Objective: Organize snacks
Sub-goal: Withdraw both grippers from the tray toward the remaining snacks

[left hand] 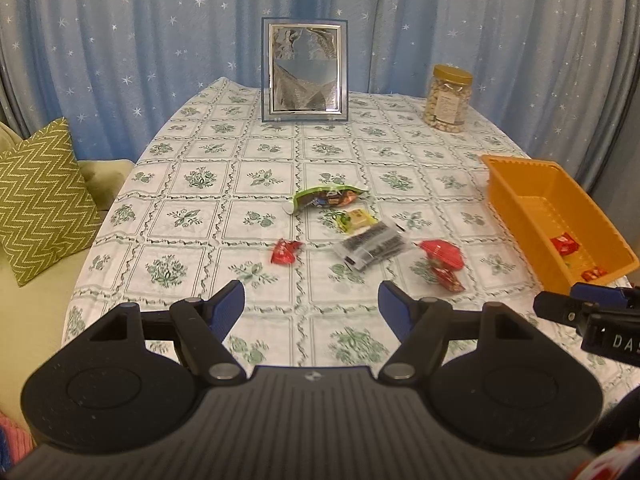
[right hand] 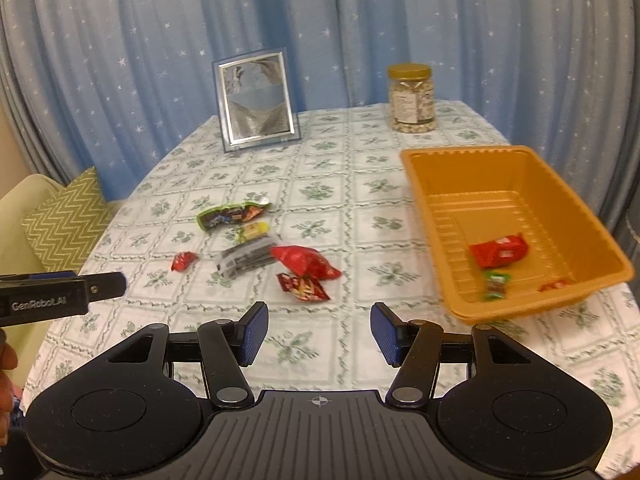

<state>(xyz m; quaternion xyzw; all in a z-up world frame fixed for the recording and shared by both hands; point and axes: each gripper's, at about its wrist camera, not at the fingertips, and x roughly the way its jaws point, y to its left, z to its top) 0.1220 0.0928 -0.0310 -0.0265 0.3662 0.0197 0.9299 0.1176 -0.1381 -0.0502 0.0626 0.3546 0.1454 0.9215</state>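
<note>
Both jaws open and empty, orange tray (right hand: 432, 184) holding red packet (right hand: 498, 250), small sweets.

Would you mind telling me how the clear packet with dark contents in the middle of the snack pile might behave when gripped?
The clear packet looks like thin glossy film, so probably slippery and floppy. It lies flat, so unlikely to roll. It seems light, and may slide on the tablecloth if nudged.
</note>
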